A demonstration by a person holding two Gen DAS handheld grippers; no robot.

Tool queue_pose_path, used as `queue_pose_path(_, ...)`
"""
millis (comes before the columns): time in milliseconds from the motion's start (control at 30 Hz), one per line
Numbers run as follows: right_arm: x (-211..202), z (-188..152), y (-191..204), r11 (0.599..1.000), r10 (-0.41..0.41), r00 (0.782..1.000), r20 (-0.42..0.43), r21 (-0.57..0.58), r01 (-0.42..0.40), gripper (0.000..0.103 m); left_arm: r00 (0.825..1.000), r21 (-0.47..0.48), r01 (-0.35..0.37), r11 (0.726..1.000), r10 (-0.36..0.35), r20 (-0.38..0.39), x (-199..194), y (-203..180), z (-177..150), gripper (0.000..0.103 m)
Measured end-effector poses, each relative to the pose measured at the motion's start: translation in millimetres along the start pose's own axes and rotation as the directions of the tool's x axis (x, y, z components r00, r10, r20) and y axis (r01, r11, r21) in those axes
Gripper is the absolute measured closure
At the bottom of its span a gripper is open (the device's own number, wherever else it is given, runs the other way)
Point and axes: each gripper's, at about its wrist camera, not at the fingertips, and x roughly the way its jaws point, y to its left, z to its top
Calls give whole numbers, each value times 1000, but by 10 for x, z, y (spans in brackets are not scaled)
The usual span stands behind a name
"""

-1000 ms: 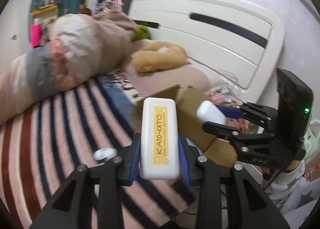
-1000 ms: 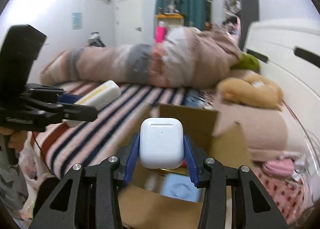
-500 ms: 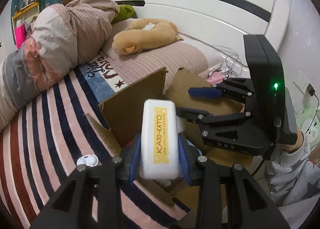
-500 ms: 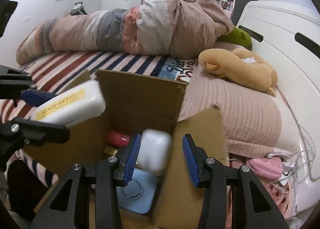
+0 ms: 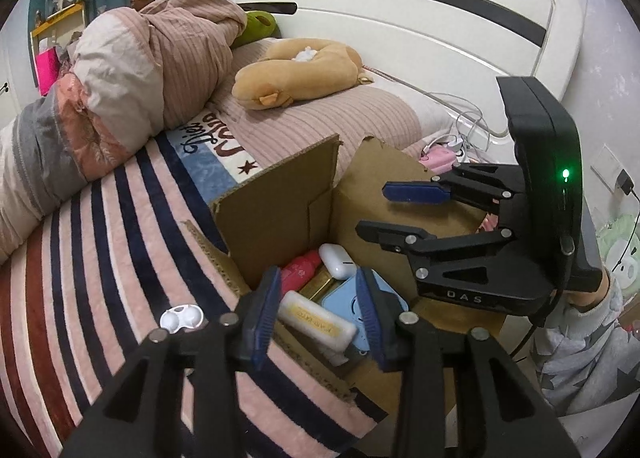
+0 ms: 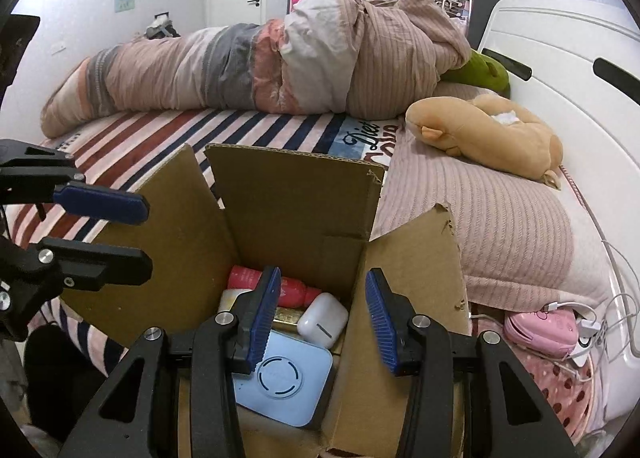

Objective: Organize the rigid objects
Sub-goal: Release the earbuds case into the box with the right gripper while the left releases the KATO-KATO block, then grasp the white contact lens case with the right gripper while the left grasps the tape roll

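Hovering over the open cardboard box (image 5: pixel 280 210) on the bed, the left tongs (image 5: pixel 318 314) stood spread apart with nothing between the blue pads. The right tongs (image 6: pixel 322 318) were likewise parted and empty above the same box; from the left wrist view they reached in from the right (image 5: pixel 404 214), and from the right wrist view the left tongs showed at the left edge (image 6: pixel 104 230).

Inside the box lay the cream KATO-KATO case (image 5: pixel 316 320), flat and slanted, resting partly on the light blue square device (image 6: pixel 280 382). The white earbud case (image 6: pixel 322 320) lay tilted at the far edge of that device, just beside the red bottle (image 6: pixel 280 286), which lay on its side against the far wall of the box. A gold-coloured item (image 6: pixel 286 316) was wedged between them; what it was could not be made out.

Outside the box, on the striped blanket (image 5: pixel 100 258) to its left, sat a small white contact-lens case (image 5: pixel 182 318). A tan plush toy (image 6: pixel 484 134) lay on the far right of the bed, and a rolled quilt (image 6: pixel 260 66) stretched along the far side.
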Motion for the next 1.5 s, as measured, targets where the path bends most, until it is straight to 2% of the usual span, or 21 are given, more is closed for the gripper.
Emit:
queue_pose_path(67, -21, 2, 27, 1000, -2, 1000, -1, -3, 2, 62, 1000, -14, -1, 1000, 1, 21, -88, 39, -13, 51)
queue_pose_path(133, -59, 14, 68, 1000, 3, 1000, -1, -5, -3, 55, 999, -30, -5, 1000, 6, 53, -233, 119, -33, 44)
queue_pose_path(267, -215, 63, 206, 1000, 16, 999, 41, -14, -15, 55, 993, -67, -48, 997, 55, 101, -525, 348, -135, 35)
queue_pose_path(400, -456, 185, 503, 996, 85, 988, 129, -27, -82, 55, 986, -120, -98, 988, 113, 125, -777, 689, -336, 34)
queue_pose_path(500, -544, 304, 810, 986, 163, 973, 164, -54, -156, 55, 981, -154, -141, 978, 159, 112, -855, 992, -567, 34)
queue_pose_path(567, -528, 383, 1057, 977, 209, 963, 168, -72, -200, 55, 981, -179, -149, 973, 167, 94, -828, 1159, -728, 34)
queue_pose_path(667, -364, 476, 1402, 973, 224, 965, 140, -93, -213, 55, 988, -225, -121, 967, 139, 68, -695, 1413, -1017, 34)
queue_pose_path(767, -92, 494, 1712, 977, 187, 979, 81, -123, -177, 55, 994, -244, -87, 966, 101, 44, -448, 1598, -1291, 34)
queue_pose_path(900, 318, 409, 1974, 980, 113, 993, -13, -161, -114, 55, 1000, -272, -4, 962, 11, 21, -58, 1754, -1536, 34)
queue_pose_path(1033, 689, 282, 2120, 983, 12, 998, -66, -182, -24, 68, 999, -295, 43, 955, -44, 5, 297, 1890, -1655, 35)
queue_pose_path(1067, 791, 246, 2141, 982, -13, 997, -76, -187, -1, 69, 998, -299, 56, 953, -57, 5, 377, 1922, -1657, 40)
queue_pose_path(1133, 972, 205, 2123, 984, -61, 994, -87, -173, 46, 72, 998, -304, 61, 951, -67, -10, 536, 1971, -1648, 43)
queue_pose_path(1200, 1109, 180, 2036, 985, -128, 988, -83, -128, 117, 71, 993, -307, 108, 945, -117, -9, 704, 2002, -1633, 43)
queue_pose_path(1300, 1228, 150, 1902, 973, -214, 973, -82, -111, 205, 71, 989, -288, 145, 946, -144, 25, 789, 2002, -1570, 43)
queue_pose_path(1433, 1314, 86, 1883, 951, -274, 958, -85, -174, 257, 72, 984, -274, 176, 946, -174, 31, 904, 2024, -1462, 44)
queue_pose_path(1500, 1376, 63, 1875, 949, -277, 955, -104, -185, 255, 72, 984, -280, 176, 944, -174, 30, 925, 2033, -1435, 45)
